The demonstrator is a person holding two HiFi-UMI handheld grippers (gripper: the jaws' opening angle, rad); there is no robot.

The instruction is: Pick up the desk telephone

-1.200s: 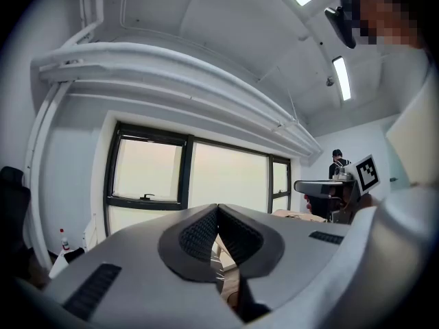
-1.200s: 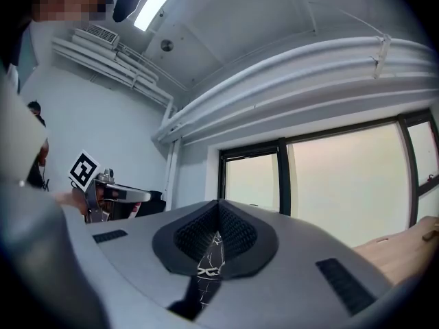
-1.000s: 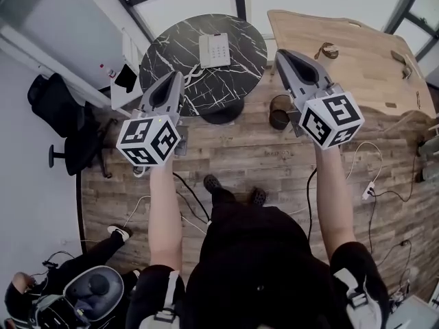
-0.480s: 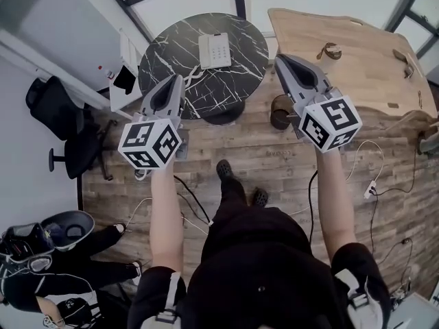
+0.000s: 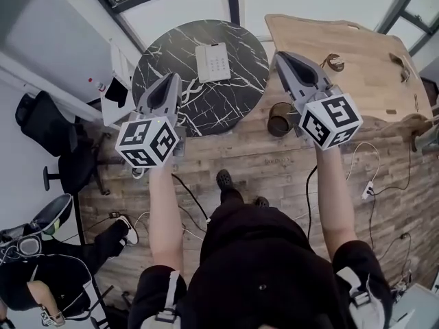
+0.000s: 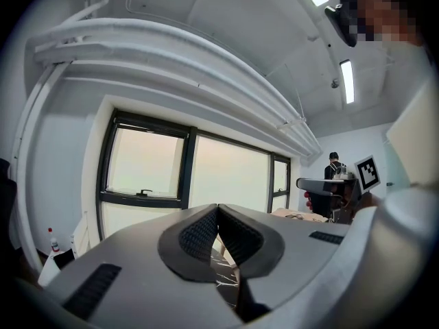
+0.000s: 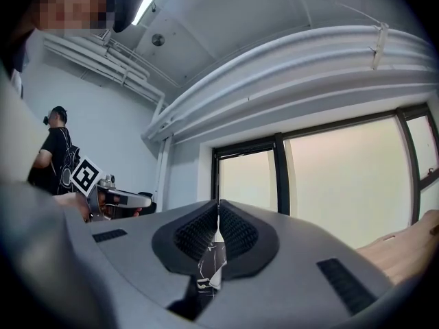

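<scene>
On the round tabletop (image 5: 171, 53) the phone (image 5: 213, 62) lies untouched, well ahead of both tools. Jaws of the left hand-held gripper (image 5: 174, 78) and right hand-held gripper (image 5: 280, 56) are pressed together, empty. Risk: arriving unopened, they would shove the phone across the marble rather than clasp it.

The round tabletop (image 5: 171, 50) is black with white veining. One white desk telephone (image 5: 212, 62) lies flat on it, toward the window side.

Just to its right is a pale wooden tabletop (image 5: 357, 84) with an irregular edge. It carries a small dark looped item (image 5: 334, 62) near its left end and a second dark item (image 5: 400, 58) near its right end.

The plank floor (image 5: 260, 163) carries:
- a dark round container (image 5: 280, 120), close to both tabletops;
- a black office chair (image 5: 65, 146) at the left;
- a loose black cable (image 5: 186, 192);
- a white cable (image 5: 368, 186).
</scene>
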